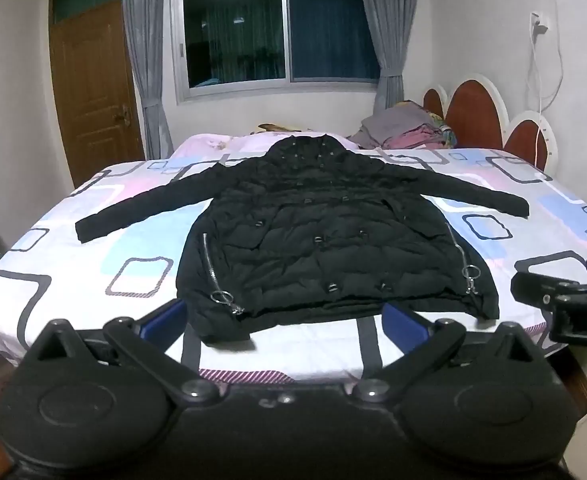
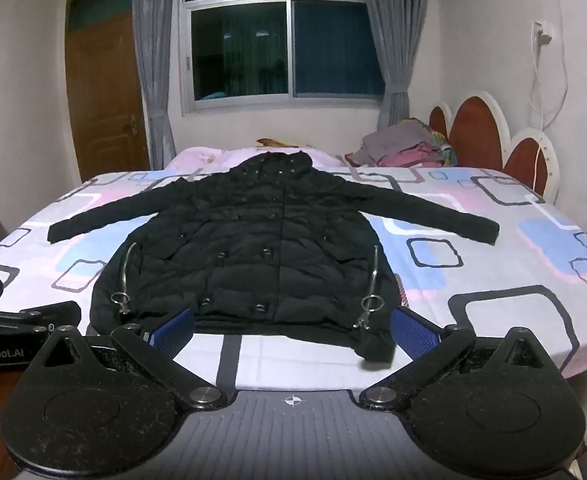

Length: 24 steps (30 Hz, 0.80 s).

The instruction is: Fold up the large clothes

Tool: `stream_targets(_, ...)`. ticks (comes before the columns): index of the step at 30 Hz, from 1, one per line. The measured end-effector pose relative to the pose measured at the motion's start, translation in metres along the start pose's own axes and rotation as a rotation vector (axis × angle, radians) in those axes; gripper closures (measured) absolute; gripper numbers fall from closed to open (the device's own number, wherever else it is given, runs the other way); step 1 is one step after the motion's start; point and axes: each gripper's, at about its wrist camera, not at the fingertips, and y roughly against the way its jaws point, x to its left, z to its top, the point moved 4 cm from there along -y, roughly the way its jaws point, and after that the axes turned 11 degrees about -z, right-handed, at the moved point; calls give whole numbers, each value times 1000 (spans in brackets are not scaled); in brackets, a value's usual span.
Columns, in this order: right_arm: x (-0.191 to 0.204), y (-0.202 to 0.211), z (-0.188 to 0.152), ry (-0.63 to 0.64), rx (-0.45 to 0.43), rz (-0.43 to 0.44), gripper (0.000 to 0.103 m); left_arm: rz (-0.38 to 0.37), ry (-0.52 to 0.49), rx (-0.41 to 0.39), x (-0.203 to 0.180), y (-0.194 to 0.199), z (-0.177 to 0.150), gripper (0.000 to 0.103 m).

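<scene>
A black quilted hooded jacket [image 1: 325, 236] [image 2: 249, 252] lies flat on the bed, front up, both sleeves spread out sideways, hood at the far end. Silver pocket zips with ring pulls [image 1: 223, 296] [image 2: 371, 302] run down each side near the hem. My left gripper [image 1: 283, 318] hovers just short of the hem, open, nothing between its blue pads [image 1: 161, 318]. My right gripper [image 2: 293, 330] is likewise open before the hem, with the jacket's right hem corner close to its right pad [image 2: 411, 330]. Each gripper appears at the edge of the other's view.
The bed [image 1: 73, 264] has a white sheet with pink, blue and grey squares. A pile of folded clothes [image 1: 405, 128] lies by the red headboard [image 1: 473, 114] at the far right. A wooden door [image 1: 93, 88], a curtained window and a wall cable [image 1: 537, 80] stand behind.
</scene>
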Motion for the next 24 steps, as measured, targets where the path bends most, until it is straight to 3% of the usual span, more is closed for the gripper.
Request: stream_targets(24, -9, -3, -1, -9, 6, -2, 0, -2, -5, 5, 0, -5, -1, 0)
